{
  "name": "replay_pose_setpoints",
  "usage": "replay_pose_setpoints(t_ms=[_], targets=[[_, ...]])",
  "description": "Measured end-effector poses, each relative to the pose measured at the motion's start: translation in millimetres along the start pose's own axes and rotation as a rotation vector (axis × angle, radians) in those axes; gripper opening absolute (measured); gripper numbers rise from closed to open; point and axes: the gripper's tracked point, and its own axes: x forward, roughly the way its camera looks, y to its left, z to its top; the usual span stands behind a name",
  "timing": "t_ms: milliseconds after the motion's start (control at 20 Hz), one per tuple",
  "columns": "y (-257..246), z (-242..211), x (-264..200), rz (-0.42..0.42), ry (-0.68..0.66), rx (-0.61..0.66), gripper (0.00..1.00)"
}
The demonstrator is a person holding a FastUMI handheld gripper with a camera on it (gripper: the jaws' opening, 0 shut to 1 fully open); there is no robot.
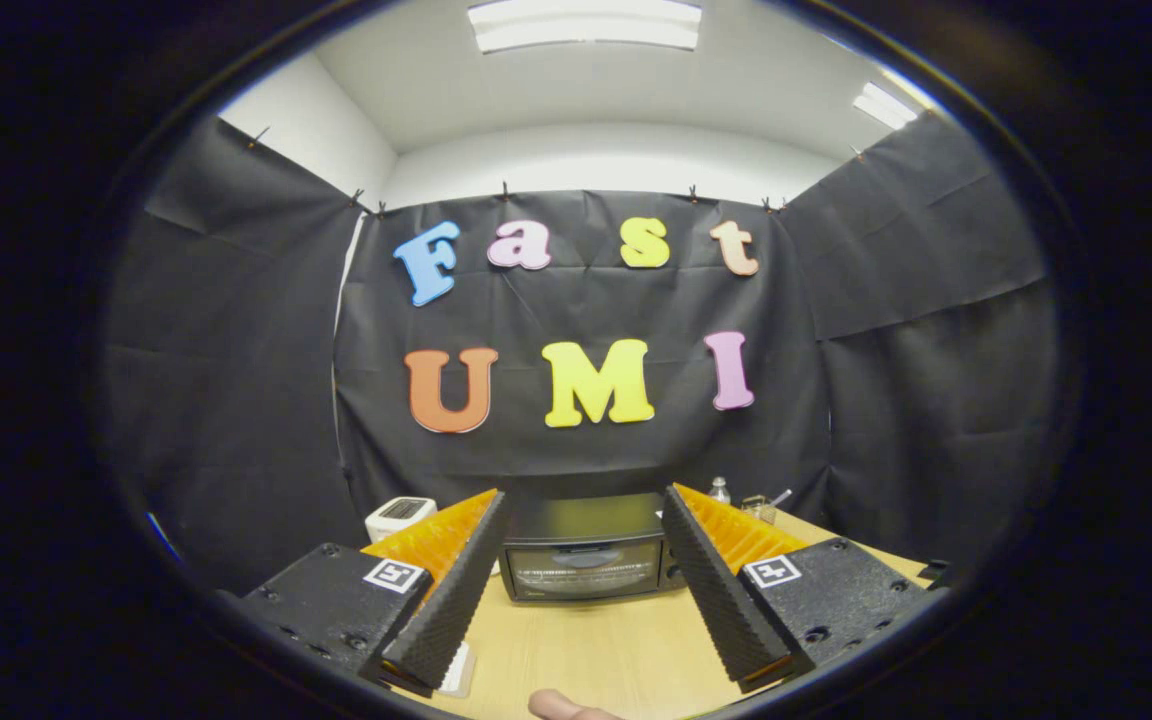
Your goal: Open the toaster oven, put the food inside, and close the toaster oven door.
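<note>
A black toaster oven (584, 550) stands at the far end of the wooden table (586, 645), its glass door shut and facing me. My gripper (584, 500) is open, held well back from the oven and above the table, with the oven showing in the gap between the two fingers. Nothing is between the fingers. The fingers (456, 590) spread wide apart on either side. No food item is clear in the gripper view. A fingertip of a person's hand (561, 706) rests on the table close below the gripper.
A small white appliance (400, 516) sits left of the oven behind the left finger. A small bottle (720, 489) and a clear container (761, 507) stand right of the oven at the back. Black cloth walls close in the booth.
</note>
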Motion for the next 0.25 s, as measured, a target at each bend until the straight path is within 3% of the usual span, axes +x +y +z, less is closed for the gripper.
replay_pose_setpoints(t_ms=[250], targets=[[-1.7, 8.2, -3.9, -0.002, -0.028, 0.002, 1.0]])
